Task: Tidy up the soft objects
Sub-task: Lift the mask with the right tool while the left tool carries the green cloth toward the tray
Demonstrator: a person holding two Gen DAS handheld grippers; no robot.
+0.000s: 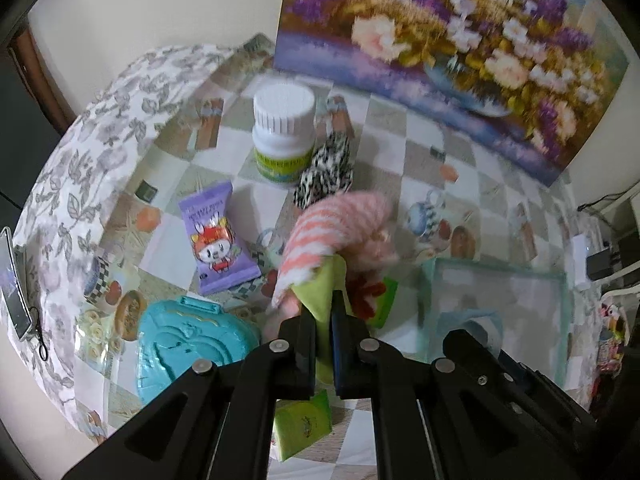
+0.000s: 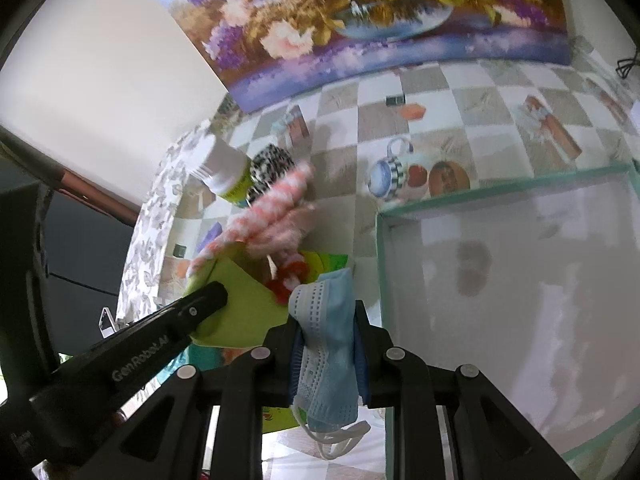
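Two soft things lifted at once, both bound, by the look of it, for the shallow white box with green rim on the right of the checkered worktop.

Left gripper: jaws nearly closed, pinching the lime-green cloth edge of a fluffy pink-and-white striped plush toy, which stands up and forward from the jaws, clear of the worktop and blurred. Right gripper: jaws clamped on a crumpled pale blue surgical mask, ear loops dangling below, held just left of the box's near corner.

To do the step well:
- Carry the mask fully over the box rim before letting go; loops likely to snag on the edge if released at the corner.
- Keep the left grip firm; only a thin fold of cloth is held, so a quick swing could probably pull it free.
- Bring the plush toy in after the mask, or beside it, so that the two grippers, already close together, do not collide.
- Lower each thing inside the walls, then open, rather than dropping from height.

Left lying on the worktop: white capped pill bottle, black-and-white patterned fabric roll, purple cartoon snack packet, teal plastic case, small green packet.
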